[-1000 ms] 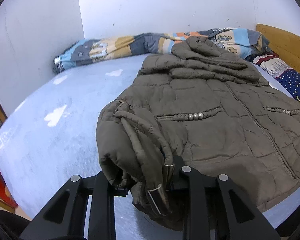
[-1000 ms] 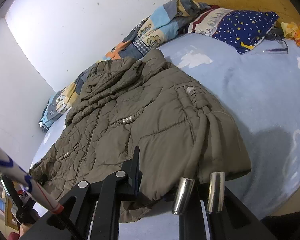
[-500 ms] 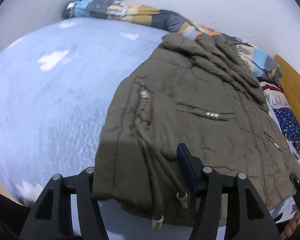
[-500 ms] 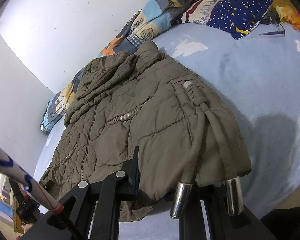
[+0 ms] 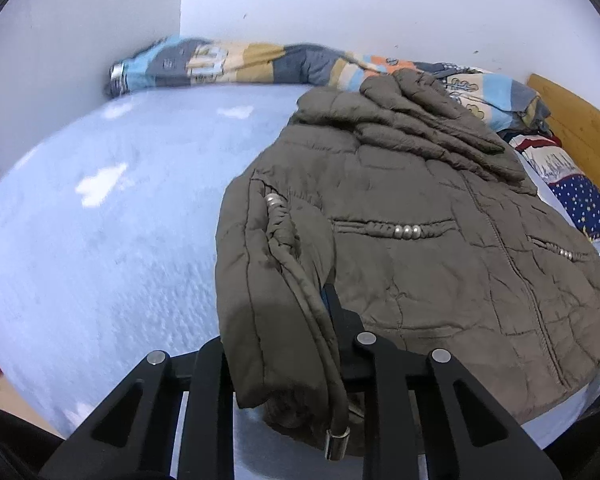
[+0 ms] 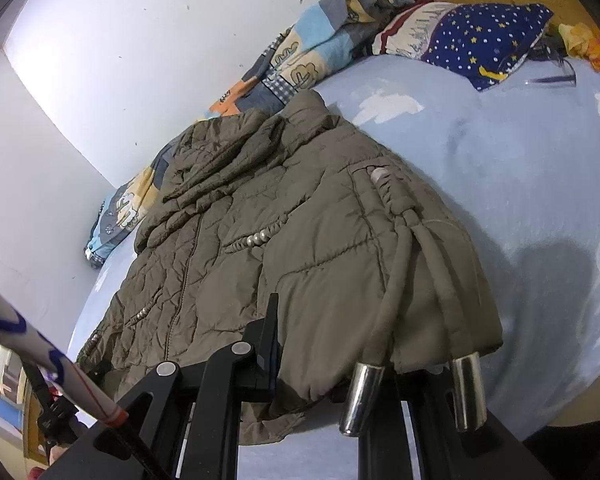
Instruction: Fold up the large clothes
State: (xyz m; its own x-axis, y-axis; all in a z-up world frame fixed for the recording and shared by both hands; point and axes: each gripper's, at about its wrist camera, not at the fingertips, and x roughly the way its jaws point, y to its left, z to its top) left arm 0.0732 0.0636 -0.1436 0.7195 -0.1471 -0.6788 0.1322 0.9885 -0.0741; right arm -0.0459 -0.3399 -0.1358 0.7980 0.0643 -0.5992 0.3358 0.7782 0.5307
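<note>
Both grippers, left gripper (image 5: 284,356) just closing and right gripper (image 6: 340,344), pinch the olive jacket's (image 5: 420,240) hem between their fingers, pale-blue bed (image 5: 100,220) and white walls (image 5: 340,8) stretching ahead.

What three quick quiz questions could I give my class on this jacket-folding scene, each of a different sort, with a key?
1. True or false: the olive padded jacket lies on a light blue bed sheet.
2. Multiple choice: the left tool is (A) shut on the jacket's hem corner, (B) open above a pillow, (C) holding a cup.
3. Fill in: the cord ends hanging by the right tool are capped with ____.

Key: 1 true; 2 A; 3 metal.
</note>
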